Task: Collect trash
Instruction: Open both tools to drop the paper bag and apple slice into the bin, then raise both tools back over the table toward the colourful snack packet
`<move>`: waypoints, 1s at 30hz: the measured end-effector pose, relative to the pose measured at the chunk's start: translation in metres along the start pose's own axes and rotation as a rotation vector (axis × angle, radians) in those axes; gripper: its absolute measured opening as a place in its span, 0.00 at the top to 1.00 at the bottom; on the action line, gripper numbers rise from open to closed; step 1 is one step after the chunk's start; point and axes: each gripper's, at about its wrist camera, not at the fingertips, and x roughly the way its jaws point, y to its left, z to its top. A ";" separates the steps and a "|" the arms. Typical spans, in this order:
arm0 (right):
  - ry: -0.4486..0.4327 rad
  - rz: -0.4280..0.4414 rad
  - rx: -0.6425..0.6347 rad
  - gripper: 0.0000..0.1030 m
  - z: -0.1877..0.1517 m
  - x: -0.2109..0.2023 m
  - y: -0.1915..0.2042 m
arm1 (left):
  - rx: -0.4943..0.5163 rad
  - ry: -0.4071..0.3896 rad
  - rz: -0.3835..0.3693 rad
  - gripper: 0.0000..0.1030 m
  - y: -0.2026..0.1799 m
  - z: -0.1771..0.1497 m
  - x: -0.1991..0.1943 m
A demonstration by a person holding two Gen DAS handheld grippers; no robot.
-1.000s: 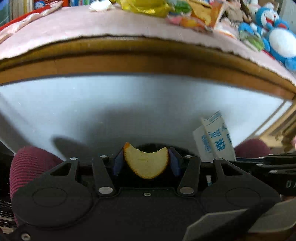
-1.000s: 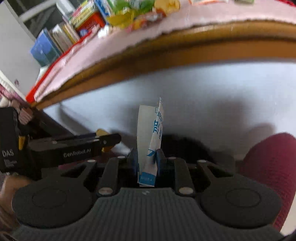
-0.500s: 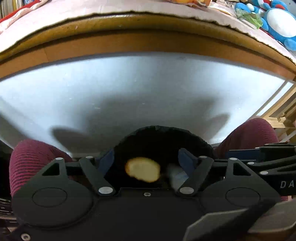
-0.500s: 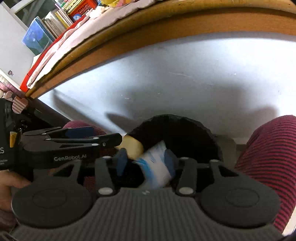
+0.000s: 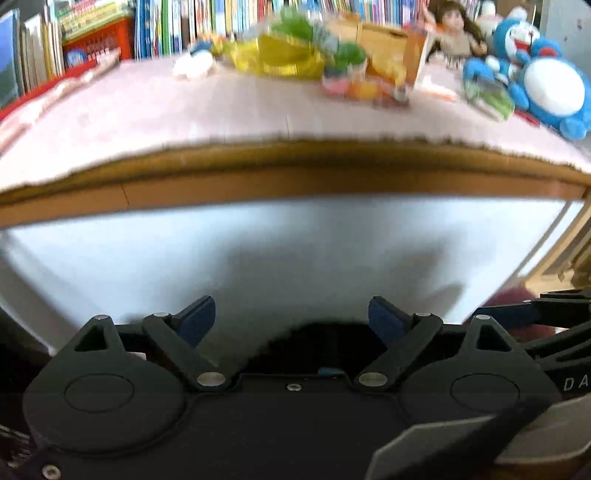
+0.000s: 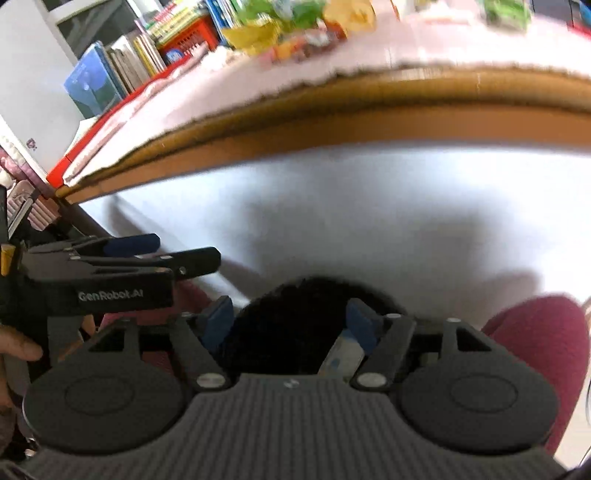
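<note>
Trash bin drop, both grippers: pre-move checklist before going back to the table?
1. Left gripper jaws just opened, nothing between them: ok.
2. Right gripper jaws just opened, pads not pressing: ok.
3. White-and-blue wrapper clear of the right gripper: not ok, it sits against the right-side finger.
4. Black bin below both grippers: ok.
5. Peel landed in bin: cannot tell.
6. More trash on table: cannot tell, blurred.

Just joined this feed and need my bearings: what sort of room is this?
Probably a child's room or home study. Rows of books line the back, plush toys sit on the pink-covered table, and snack wrappers are piled there.
</note>
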 end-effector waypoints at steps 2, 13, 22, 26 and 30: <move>-0.039 -0.011 -0.032 0.19 0.008 -0.007 0.002 | -0.010 -0.040 0.001 0.12 0.002 0.010 -0.007; -0.288 -0.141 -0.169 0.17 0.055 -0.043 0.003 | -0.060 -0.250 0.006 0.09 0.008 0.070 -0.028; -0.455 -0.341 -0.159 0.17 0.095 -0.056 -0.020 | -0.039 -0.325 -0.082 0.06 -0.013 0.109 -0.008; -0.525 -0.406 -0.122 0.02 0.120 -0.054 -0.049 | -0.030 -0.324 -0.113 0.05 -0.028 0.122 0.014; -0.544 -0.481 -0.120 0.01 0.146 -0.042 -0.071 | -0.024 -0.328 -0.116 0.04 -0.039 0.132 0.035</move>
